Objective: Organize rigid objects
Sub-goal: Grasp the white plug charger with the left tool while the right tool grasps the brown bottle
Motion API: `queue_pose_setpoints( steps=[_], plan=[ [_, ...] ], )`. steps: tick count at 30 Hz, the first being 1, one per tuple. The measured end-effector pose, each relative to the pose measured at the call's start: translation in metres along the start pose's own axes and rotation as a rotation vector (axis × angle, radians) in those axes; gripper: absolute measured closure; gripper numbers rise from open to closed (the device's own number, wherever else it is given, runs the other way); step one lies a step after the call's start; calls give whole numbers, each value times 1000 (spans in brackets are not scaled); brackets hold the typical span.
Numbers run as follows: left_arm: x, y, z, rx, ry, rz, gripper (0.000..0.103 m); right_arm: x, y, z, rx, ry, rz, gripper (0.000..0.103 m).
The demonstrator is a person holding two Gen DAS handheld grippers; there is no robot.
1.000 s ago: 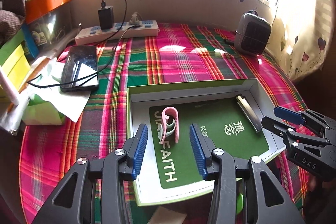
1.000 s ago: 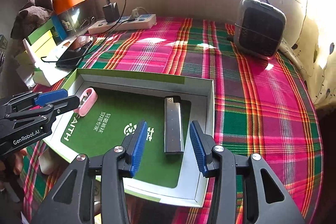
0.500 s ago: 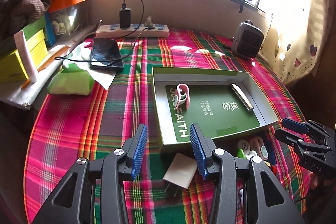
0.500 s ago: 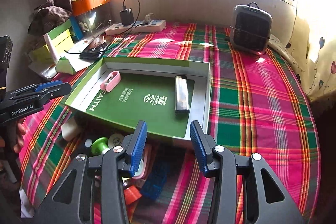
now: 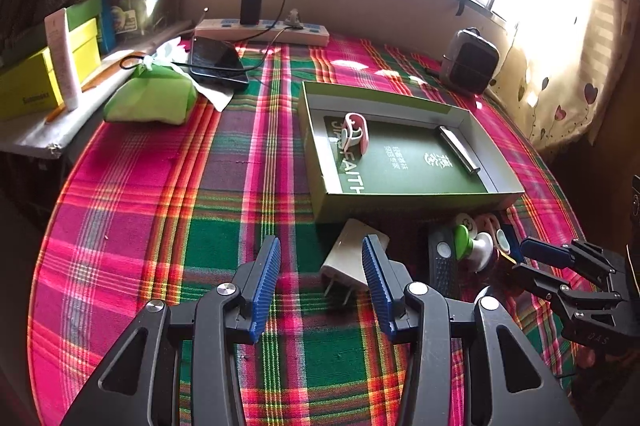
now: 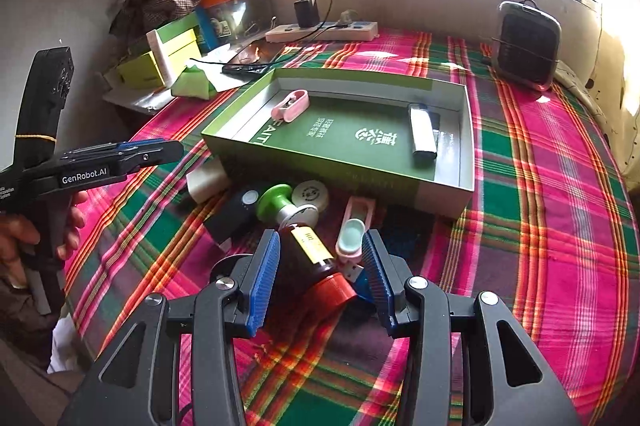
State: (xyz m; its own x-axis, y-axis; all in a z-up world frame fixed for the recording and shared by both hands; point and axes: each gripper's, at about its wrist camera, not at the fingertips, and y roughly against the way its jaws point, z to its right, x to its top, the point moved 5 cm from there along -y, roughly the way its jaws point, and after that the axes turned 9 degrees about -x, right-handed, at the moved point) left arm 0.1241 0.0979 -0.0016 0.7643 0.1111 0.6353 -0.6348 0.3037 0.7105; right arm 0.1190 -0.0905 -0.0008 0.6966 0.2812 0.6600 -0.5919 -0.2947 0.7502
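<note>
Both handheld tools are built as matte black plastic two-finger grippers: left gripper (image 5: 320, 284), right gripper (image 6: 320, 278). Ribbed blue rubber pads (image 6: 264, 278) are fitted on the inner finger faces. Silver round screws (image 5: 226, 289) are set at the linkage pivots, with triangular cut-outs below. White "GenRobot.AI" lettering (image 6: 84, 175) is printed on the left unit; a thin yellow band (image 6: 35, 137) is wound round its upright black housing.

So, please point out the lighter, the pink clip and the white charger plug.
lighter (image 6: 422, 132), right wrist view, middle of its silver body
pink clip (image 6: 290, 105), right wrist view, its outer band
charger plug (image 5: 349, 258), left wrist view, its white top face
</note>
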Motion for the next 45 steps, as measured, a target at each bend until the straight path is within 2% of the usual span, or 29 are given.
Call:
queue_pose_setpoints(
  steps=[4,16,21,24,30,38,45],
  plan=[
    [-4,-1,-1,-10,6,-7,61,-5,-5,-6,13,-2,-19,59],
    [-7,-4,-2,-34,5,-17,61,-13,-21,-13,-32,10,-73,59],
    [-8,-7,0,-50,-2,-23,61,-13,-20,-9,-36,-14,-67,59],
    [-7,-10,1,-54,-9,-27,60,-14,-18,-8,-48,-24,-62,66],
    [-6,-17,6,-70,-30,-40,58,-19,-10,-1,-66,-59,-44,66],
    [-8,-32,15,-46,-86,-82,58,-23,12,21,-80,-154,-1,67],
    [-12,-41,23,-46,-96,-109,58,-27,20,43,-125,-205,12,68]
  ],
)
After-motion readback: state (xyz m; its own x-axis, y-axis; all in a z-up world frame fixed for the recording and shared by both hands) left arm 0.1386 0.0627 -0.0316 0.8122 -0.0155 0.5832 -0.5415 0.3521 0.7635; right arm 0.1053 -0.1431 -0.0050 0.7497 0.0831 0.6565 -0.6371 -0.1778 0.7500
